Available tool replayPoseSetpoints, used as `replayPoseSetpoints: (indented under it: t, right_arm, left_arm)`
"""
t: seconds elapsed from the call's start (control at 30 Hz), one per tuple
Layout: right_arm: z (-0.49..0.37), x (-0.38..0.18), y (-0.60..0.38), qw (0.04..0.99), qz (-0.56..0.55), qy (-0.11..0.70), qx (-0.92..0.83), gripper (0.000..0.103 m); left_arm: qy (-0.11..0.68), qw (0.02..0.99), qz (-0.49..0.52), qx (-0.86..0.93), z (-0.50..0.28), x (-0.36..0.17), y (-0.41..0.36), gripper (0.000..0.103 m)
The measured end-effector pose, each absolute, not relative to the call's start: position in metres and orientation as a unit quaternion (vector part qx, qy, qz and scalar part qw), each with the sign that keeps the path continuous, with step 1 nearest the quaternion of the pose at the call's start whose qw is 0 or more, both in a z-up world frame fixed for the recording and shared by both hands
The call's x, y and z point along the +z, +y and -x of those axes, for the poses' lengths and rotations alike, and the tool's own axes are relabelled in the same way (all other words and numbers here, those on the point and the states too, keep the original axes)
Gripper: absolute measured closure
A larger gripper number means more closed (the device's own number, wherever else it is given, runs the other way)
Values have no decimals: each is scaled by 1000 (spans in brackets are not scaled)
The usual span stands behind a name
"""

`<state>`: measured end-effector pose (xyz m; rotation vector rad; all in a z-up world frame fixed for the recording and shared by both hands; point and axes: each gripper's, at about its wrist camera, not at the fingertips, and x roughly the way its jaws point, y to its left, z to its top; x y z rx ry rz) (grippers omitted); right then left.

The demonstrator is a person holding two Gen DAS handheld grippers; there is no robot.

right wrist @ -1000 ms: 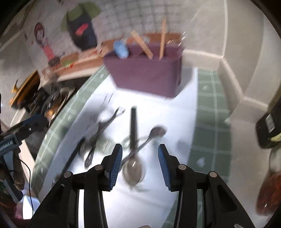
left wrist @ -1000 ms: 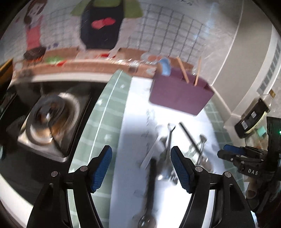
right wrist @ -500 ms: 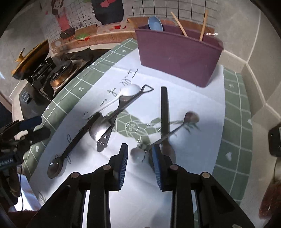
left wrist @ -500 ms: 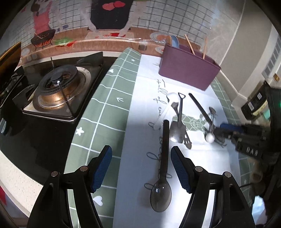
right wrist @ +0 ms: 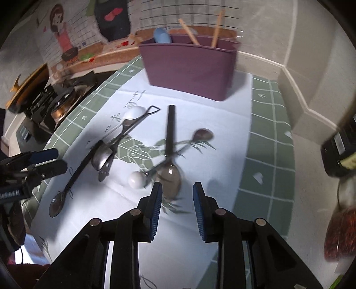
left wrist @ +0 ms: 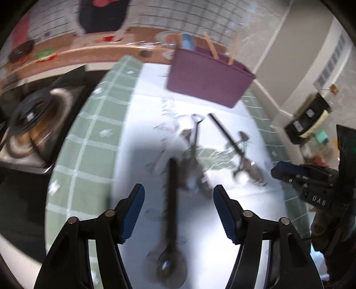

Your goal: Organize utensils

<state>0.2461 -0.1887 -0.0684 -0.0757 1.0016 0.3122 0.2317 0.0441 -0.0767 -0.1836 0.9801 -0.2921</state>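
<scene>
Tiled wall (right wrist: 200,13), gas stove (right wrist: 60,104) left.

Both fisheye views are motion-blurred, bright at the centre with soft shadows and dark, bent edges.

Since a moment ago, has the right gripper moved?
Yes, right gripper backed rightward: white spoon end, earlier between its fingers, lies left. Jaws have just been closing, empty.

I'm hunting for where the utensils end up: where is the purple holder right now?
The purple utensil holder stands at the far end of the white mat near the tiled wall, beyond the scattered spoons, with wooden chopsticks and a blue spoon sticking out.
</scene>
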Motion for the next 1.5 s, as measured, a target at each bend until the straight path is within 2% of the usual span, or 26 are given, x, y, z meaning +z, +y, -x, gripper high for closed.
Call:
replayPoseSetpoints:
  t: [0.13, 0.27, 0.43, 0.5, 0.73, 0.83, 0.87, 1.03, 1.3, 1.5]
  right_arm:
    - [-241, -67, -204, 870, 19, 473, 135, 76]
    - [-239, -68, -214, 873, 7, 471, 124, 76]
    - [-234, -70, -225, 877, -9, 467, 115, 76]
    - [-233, -72, -229, 876, -16, 468, 111, 76]
    - [-232, -70, -232, 879, -19, 465, 108, 76]
    - [-235, -68, -230, 879, -14, 462, 113, 76]
    - [-237, -67, -228, 880, -9, 461, 115, 76]
    - [-245, -61, -217, 873, 6, 463, 152, 76]
    - [-280, -54, -189, 855, 20, 476, 205, 76]
    - [-318, -69, -146, 833, 64, 499, 229, 76]
  left_arm:
    - [471, 864, 55, -169, -259, -78, 20, 47]
    - [502, 847, 19, -174, -297, -87, -1, 70]
    - [534, 826, -2, -181, -327, -96, -15, 72]
    - [541, 823, -14, -172, -338, -98, -21, 78]
    - [558, 816, -46, -146, -351, -105, -34, 79]
    - [556, 817, -54, -145, -351, -105, -38, 89]
    - [556, 816, -53, -147, -350, -105, -38, 96]
    - [545, 822, -13, -163, -336, -102, -24, 97]
    - [489, 856, 87, -148, -286, -67, 21, 98]
    - [462, 869, 106, -139, -258, -49, 40, 98]
